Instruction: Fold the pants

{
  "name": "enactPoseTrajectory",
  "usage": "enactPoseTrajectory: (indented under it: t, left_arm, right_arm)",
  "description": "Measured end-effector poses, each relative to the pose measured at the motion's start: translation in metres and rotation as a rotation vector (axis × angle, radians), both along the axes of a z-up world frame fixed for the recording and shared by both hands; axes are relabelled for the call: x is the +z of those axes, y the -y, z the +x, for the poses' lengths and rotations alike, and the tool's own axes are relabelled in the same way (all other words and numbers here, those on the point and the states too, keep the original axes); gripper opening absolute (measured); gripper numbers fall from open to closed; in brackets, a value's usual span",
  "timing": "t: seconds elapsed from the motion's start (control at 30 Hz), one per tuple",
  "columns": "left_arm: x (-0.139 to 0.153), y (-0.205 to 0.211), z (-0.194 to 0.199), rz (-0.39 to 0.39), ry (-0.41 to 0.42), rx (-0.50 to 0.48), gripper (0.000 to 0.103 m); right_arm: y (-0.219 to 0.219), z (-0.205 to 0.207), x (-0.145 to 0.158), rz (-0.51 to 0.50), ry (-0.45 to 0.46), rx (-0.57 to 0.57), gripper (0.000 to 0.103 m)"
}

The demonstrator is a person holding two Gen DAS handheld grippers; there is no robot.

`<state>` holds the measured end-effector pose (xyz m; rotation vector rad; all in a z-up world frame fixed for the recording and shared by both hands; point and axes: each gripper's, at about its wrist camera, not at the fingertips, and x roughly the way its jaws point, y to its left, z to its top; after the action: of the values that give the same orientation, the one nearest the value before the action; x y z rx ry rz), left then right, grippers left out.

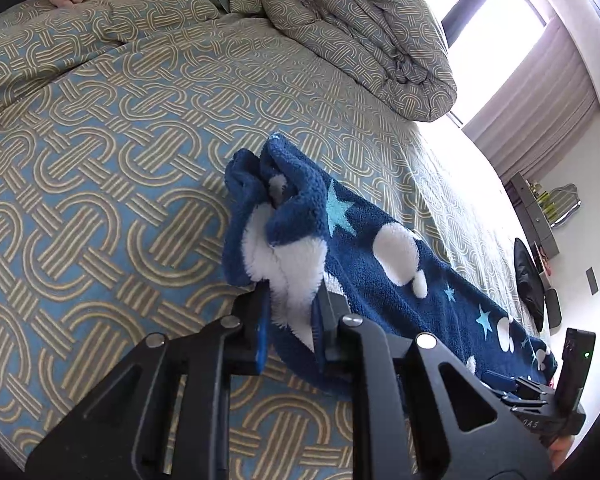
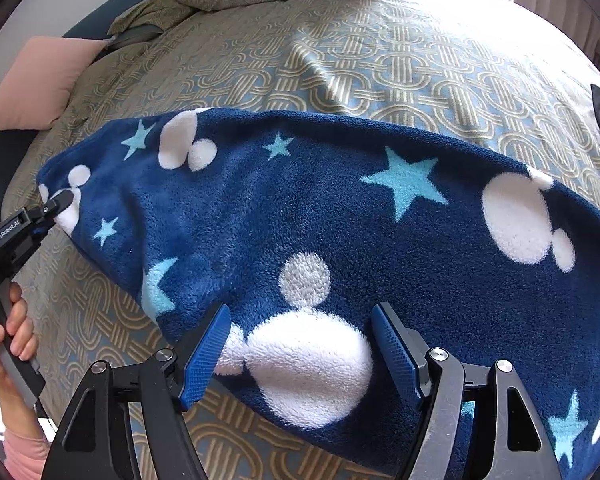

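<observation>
While left gripper (image 1: 292, 312) pinches pants (image 2: 300, 208) end, right gripper (image 2: 300, 356) wide, above.

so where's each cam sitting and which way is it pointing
Left wrist: on the left gripper, looking down along its jaws, shut on an end of the pants; beyond, the bed and window.
Right wrist: on the right gripper, jaws open over the pants; a hand holds the left gripper.
Shared: pants, bed, pink pillow.

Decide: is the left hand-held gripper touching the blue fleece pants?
Touching. The left wrist view shows the left hand-held gripper clamping a bunched end of the pants.
</observation>
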<state>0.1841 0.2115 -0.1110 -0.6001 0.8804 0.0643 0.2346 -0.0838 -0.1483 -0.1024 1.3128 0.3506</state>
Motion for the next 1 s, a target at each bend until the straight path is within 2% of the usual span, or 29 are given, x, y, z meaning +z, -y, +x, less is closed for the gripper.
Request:
enactPoseTrajectory:
  t: [0.13, 0.27, 0.33, 0.4, 0.57, 0.63, 0.77, 0.9, 0.97, 1.0]
  left_arm:
    - [0.003, 0.001, 0.001, -0.001, -0.004, 0.006, 0.019]
    - [0.012, 0.005, 0.005, 0.018, -0.005, 0.008, 0.019]
    - [0.02, 0.01, 0.006, 0.036, 0.001, 0.002, 0.019]
    - [0.03, 0.015, 0.006, 0.065, 0.009, -0.01, 0.019]
    - [0.056, 0.028, 0.0, 0.146, 0.042, -0.026, 0.019]
    - [0.067, 0.03, -0.003, 0.163, 0.071, -0.026, 0.01]
    - [0.089, 0.038, -0.004, 0.191, 0.111, -0.056, 0.01]
    - [0.088, 0.04, -0.001, 0.164, 0.063, -0.065, 0.01]
    - [0.075, 0.028, -0.006, 0.116, 0.027, -0.012, 0.02]
    - [0.063, 0.019, -0.013, 0.073, 0.007, 0.024, 0.04]
  right_arm:
    - [-0.01, -0.006, -0.015, -0.023, -0.023, 0.03, 0.077]
    - [-0.032, -0.03, -0.02, -0.124, 0.065, 0.139, 0.078]
    - [-0.034, -0.035, -0.018, -0.131, 0.08, 0.172, 0.078]
    - [-0.029, -0.035, -0.014, -0.097, 0.075, 0.171, 0.078]
    - [-0.007, -0.023, 0.003, 0.075, 0.046, 0.111, 0.078]
    - [0.0, -0.018, 0.007, 0.075, 0.049, 0.094, 0.078]
    - [0.015, -0.014, 0.012, 0.125, 0.039, 0.048, 0.078]
    - [0.041, -0.01, 0.013, 0.164, 0.023, -0.031, 0.078]
    - [0.056, -0.009, 0.013, 0.189, 0.009, -0.072, 0.078]
    - [0.062, -0.01, 0.014, 0.198, 0.002, -0.088, 0.078]
